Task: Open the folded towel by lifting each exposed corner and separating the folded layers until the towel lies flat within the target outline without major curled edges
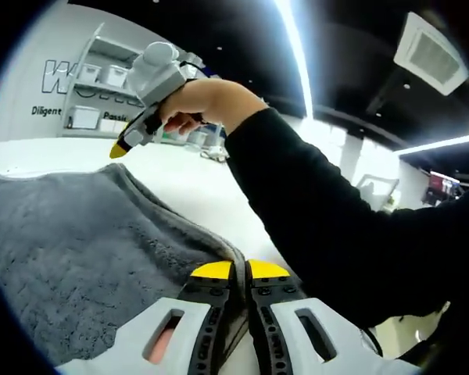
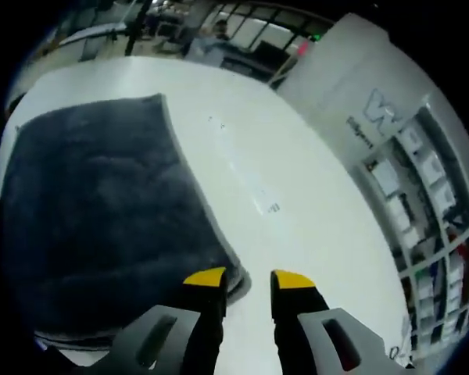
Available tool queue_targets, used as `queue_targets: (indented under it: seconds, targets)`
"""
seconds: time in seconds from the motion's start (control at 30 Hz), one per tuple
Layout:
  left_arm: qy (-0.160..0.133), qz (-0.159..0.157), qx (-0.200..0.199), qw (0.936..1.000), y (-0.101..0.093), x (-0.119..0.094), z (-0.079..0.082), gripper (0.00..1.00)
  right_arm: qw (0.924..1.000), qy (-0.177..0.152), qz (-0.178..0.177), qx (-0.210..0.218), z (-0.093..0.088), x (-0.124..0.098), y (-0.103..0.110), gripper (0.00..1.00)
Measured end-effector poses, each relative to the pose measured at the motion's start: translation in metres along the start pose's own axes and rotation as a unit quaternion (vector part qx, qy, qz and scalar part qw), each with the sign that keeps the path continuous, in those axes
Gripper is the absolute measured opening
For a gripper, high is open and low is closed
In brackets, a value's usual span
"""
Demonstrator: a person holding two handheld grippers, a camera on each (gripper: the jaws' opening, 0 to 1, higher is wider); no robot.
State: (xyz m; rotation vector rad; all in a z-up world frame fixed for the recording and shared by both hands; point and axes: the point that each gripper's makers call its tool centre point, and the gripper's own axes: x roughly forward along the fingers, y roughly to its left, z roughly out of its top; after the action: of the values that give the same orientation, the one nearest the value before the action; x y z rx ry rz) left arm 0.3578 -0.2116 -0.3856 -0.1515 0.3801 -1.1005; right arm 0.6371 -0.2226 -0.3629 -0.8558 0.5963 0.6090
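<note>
A grey fluffy towel (image 1: 86, 242) with a darker sewn border lies on the white table (image 1: 195, 180). My left gripper (image 1: 239, 270) sits at the towel's near edge, its yellow-tipped jaws shut on the border. A hand in a black sleeve (image 1: 320, 211) holds my right gripper (image 1: 133, 139) in the air beyond the towel's far side. In the right gripper view the towel (image 2: 94, 211) looks dark and spreads to the left, one corner (image 2: 233, 275) lying just beside the jaws. My right gripper (image 2: 248, 280) stands open over bare table (image 2: 297, 180), nothing between its fingers.
White shelving with storage bins (image 1: 94, 86) stands against a lettered wall behind the table; the same shelving (image 2: 430, 203) shows on the right. A small printed mark (image 2: 270, 208) sits on the tabletop. Bare white table extends right of the towel.
</note>
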Motion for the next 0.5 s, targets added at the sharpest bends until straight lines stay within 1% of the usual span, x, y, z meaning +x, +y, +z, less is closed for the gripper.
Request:
queue_targets:
  seconds: [0.03, 0.07, 0.1, 0.13, 0.17, 0.2, 0.3, 0.37, 0.4, 0.5]
  targets:
    - [-0.002, -0.002, 0.001, 1.0, -0.002, 0.001, 0.0, 0.26, 1.0, -0.002, -0.001, 0.001, 0.001, -0.001, -0.001, 0.18]
    - [-0.007, -0.006, 0.004, 1.0, -0.004, 0.003, 0.001, 0.4, 1.0, -0.005, -0.001, 0.003, 0.002, -0.002, -0.001, 0.18]
    - [-0.018, -0.02, -0.002, 0.9997, -0.01, 0.004, 0.004, 0.48, 0.9999, -0.01, 0.0, 0.004, 0.004, -0.003, 0.0, 0.19]
    - [-0.022, -0.028, -0.018, 0.9992, -0.014, 0.005, 0.005, 0.55, 0.9999, -0.014, 0.002, 0.005, 0.006, -0.004, 0.001, 0.19]
    - [-0.023, -0.044, -0.041, 0.998, -0.02, 0.006, 0.006, 0.62, 0.9999, -0.015, 0.003, 0.005, 0.006, -0.004, 0.002, 0.19]
    - [-0.021, -0.051, -0.048, 0.9973, -0.022, 0.006, 0.006, 0.65, 0.9999, -0.016, 0.003, 0.005, 0.007, -0.004, 0.002, 0.19]
    - [-0.013, -0.04, -0.043, 0.9982, -0.017, 0.006, 0.003, 0.69, 0.9999, -0.013, 0.001, 0.001, 0.007, -0.004, 0.002, 0.19]
    - [-0.013, -0.033, -0.047, 0.9983, -0.014, 0.007, 0.004, 0.75, 0.9999, -0.012, 0.0, 0.0, 0.006, -0.005, 0.002, 0.2]
    - [-0.009, -0.036, -0.062, 0.9974, -0.013, 0.007, 0.002, 0.76, 0.9999, -0.011, -0.001, -0.001, 0.007, -0.007, 0.003, 0.2]
    - [-0.009, -0.04, -0.068, 0.9968, -0.013, 0.007, 0.002, 0.76, 0.9999, -0.011, -0.003, -0.005, 0.008, -0.013, 0.002, 0.21]
